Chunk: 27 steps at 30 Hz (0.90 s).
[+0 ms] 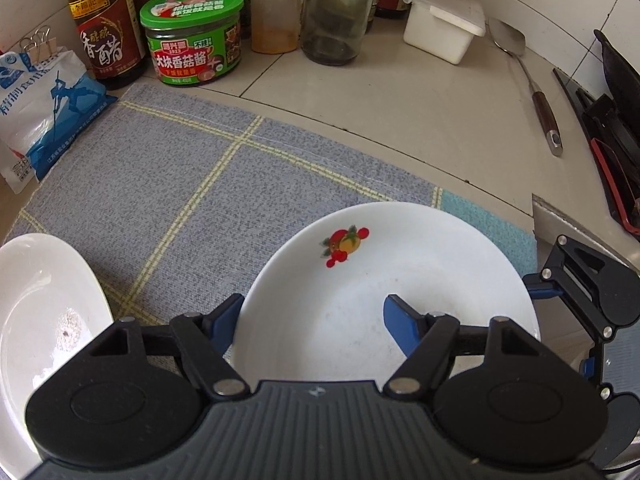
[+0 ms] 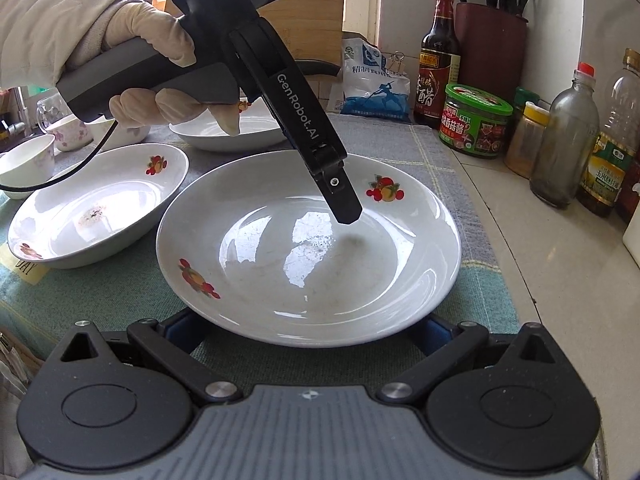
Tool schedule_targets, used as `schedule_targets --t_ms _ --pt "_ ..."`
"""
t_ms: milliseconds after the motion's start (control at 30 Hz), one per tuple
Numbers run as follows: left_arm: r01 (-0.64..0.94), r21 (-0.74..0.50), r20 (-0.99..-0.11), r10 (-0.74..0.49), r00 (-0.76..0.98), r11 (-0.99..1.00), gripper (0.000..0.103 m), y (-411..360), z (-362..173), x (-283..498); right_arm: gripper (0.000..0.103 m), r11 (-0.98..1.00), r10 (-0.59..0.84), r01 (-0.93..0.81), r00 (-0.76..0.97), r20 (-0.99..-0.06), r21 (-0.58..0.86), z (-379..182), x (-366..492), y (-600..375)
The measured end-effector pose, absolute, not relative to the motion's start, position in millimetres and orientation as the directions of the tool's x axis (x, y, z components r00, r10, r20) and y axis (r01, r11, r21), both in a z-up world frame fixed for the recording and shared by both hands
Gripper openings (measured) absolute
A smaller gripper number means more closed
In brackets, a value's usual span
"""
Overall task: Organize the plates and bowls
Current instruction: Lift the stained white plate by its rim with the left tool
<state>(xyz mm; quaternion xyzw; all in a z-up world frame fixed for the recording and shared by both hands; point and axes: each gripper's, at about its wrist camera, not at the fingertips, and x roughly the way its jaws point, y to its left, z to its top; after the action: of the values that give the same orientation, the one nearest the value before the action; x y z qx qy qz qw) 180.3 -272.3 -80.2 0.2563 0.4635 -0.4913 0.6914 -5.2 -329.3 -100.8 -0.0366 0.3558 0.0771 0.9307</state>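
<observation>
The fruit-print plate [image 2: 308, 248] sits empty on the grey checked cloth [image 1: 208, 184] spread over the bench [image 1: 460, 120], its shallow well showing only faint smears. The left claw [image 1: 312, 320] is spread wide open astride that plate's near-left rim, one blue finger outside the edge and the other over the well, neither pressing on it; from the right wrist view the same tool slants down with a fingertip poised just above the plate's middle. The right claw [image 2: 308, 332] is low at the plate's near edge with its blue fingers spread to either side beneath the rim, and whether they touch it cannot be told. To the left lies a second fruit-print plate [image 2: 100, 208], its edge just beside the first, holding a small brownish stain. Farther back rests a plain white dish [image 2: 228, 128], and at the far left stand small floral cups [image 2: 28, 160]. Along the back of the bench are a salt bag [image 1: 44, 108], a vinegar bottle [image 1: 104, 24], a green-lidded mushroom sauce jar [image 1: 194, 36], a yellow-capped spice jar [image 1: 276, 12], a cloudy glass bottle [image 1: 336, 12], and a lidded white box [image 1: 444, 24] beside a ladle [image 1: 528, 80].
</observation>
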Motion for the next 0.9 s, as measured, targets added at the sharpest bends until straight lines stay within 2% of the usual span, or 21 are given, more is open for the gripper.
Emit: schedule_targets --t_ms 400,900 --pt "0.906 -0.121 -0.866 -0.489 0.104 0.407 0.074 -272.9 -65.1 200.6 0.103 0.979 0.118 -0.198 0.724 -0.680 -0.040 -85.4 20.6 -341.8" --pt "0.882 -0.087 -0.846 -0.502 0.181 0.464 0.074 -296.2 -61.2 252.9 0.103 0.963 0.155 -0.263 0.721 -0.675 -0.060 -82.6 84.1 -380.8"
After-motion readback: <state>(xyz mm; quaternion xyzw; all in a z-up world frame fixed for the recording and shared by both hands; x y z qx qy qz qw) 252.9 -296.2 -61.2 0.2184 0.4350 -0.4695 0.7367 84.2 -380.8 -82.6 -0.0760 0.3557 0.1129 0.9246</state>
